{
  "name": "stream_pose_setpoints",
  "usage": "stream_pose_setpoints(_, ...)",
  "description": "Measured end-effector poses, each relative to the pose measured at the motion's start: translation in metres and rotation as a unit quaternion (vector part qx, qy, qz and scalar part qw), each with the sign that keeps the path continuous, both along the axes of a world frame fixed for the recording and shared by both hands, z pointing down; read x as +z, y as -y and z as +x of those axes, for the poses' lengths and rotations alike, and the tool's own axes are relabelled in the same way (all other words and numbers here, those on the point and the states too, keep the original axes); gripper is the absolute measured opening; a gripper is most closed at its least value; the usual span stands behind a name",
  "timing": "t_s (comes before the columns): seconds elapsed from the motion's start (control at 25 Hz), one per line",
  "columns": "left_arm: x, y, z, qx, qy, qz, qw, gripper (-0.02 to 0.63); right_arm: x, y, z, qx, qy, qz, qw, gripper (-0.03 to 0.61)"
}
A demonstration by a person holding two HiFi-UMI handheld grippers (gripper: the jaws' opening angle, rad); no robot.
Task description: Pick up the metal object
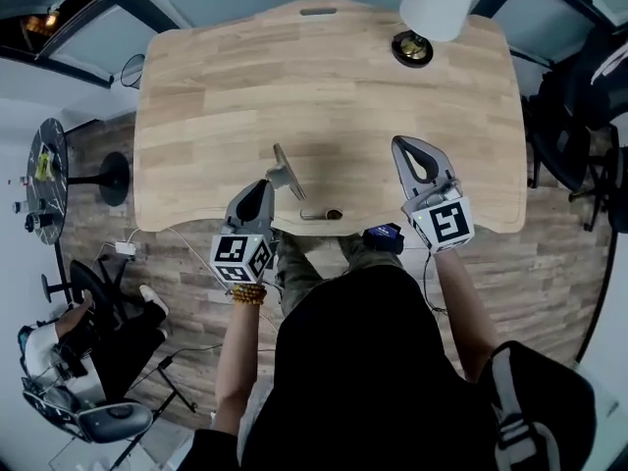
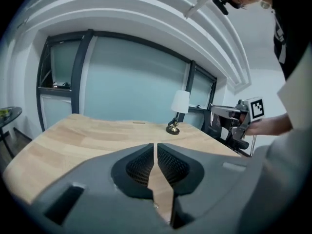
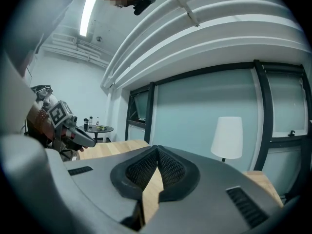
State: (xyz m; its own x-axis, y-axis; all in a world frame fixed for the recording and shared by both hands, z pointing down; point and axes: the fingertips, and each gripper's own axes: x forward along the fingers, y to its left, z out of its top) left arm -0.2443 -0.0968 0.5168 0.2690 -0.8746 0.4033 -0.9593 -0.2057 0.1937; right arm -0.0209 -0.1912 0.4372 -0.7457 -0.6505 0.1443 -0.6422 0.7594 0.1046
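Table (image 1: 216, 86) holds the metal object (image 1: 287, 174). Your left tongs (image 1: 261, 192) are just beside it, likely staging the grab. Right tongs (image 1: 408, 151) are well apart from it. Both pressed together, empty.

Found the metal object (image 1: 288, 173) lying flat on the pale wooden table (image 1: 343, 86), close to the near edge and left of the middle. Looked grey with a dull shine: a narrow, thin strip set slantwise, far end leaning left, near end pointing right toward the edge, with a broader, paler tab jutting from its left side about midway. Rested free on the wood, nothing gripping it. Showed plainly in the head view only; too small there to tell finer detail.
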Motion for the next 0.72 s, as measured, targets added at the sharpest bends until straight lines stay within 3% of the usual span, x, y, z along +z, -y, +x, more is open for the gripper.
stream_pose_setpoints(0.2,0.060,0.005,-0.018,-0.025,-0.059,-0.070,0.9955,0.023,0.012,-0.004,0.005,0.020,0.000,-0.014,1.000,0.003)
stream_pose_setpoints(0.28,0.083,0.006,-0.026,-0.043,-0.105,-0.102,0.9884,0.042,0.015,-0.005,0.007,0.029,0.004,-0.020,0.999,0.003)
stream_pose_setpoints(0.36,0.103,0.006,-0.032,-0.057,-0.143,-0.129,0.9796,0.115,0.018,-0.006,0.008,0.034,0.005,-0.025,0.999,0.003)
stream_pose_setpoints(0.56,0.145,0.002,-0.048,-0.093,-0.177,-0.173,0.9644,0.149,0.027,-0.008,0.010,0.041,0.004,-0.037,0.998,0.003)
stream_pose_setpoints(0.72,0.170,-0.004,-0.053,-0.118,-0.226,-0.199,0.9464,0.155,0.031,-0.008,0.008,0.051,0.003,-0.042,0.998,0.003)
